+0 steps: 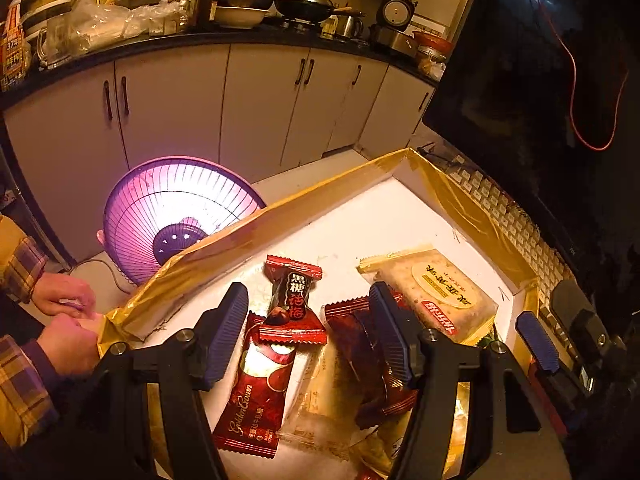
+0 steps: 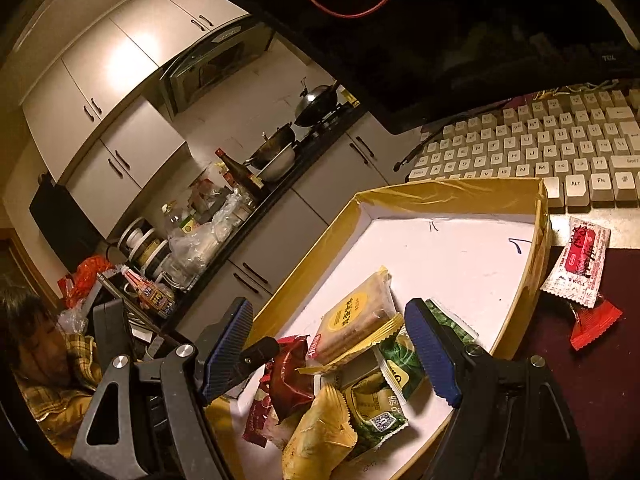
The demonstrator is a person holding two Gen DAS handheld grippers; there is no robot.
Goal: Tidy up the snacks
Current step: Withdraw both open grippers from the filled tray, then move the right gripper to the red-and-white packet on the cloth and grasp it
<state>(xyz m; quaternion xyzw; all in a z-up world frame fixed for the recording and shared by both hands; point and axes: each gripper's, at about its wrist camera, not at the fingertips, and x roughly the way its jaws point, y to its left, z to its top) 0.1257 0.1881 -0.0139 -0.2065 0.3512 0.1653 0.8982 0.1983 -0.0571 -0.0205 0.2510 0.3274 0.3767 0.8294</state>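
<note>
Inside the yellow-edged box (image 1: 404, 200), the snacks are piled at the near end: a dark red plum candy (image 1: 294, 300), a Golden Crown packet (image 1: 256, 396) and a beige cracker pack (image 1: 440, 292). Left gripper (image 1: 308, 332) hangs over them, jaws wide, gripping nothing. Right gripper (image 2: 332, 352) also wide and empty. One white sachet (image 2: 580, 264) sits outside beside the keyboard (image 2: 540, 148).

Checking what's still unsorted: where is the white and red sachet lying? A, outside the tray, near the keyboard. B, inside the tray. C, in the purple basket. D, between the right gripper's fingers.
A: the sachet lies outside the tray wall, just below the keyboard.
</note>
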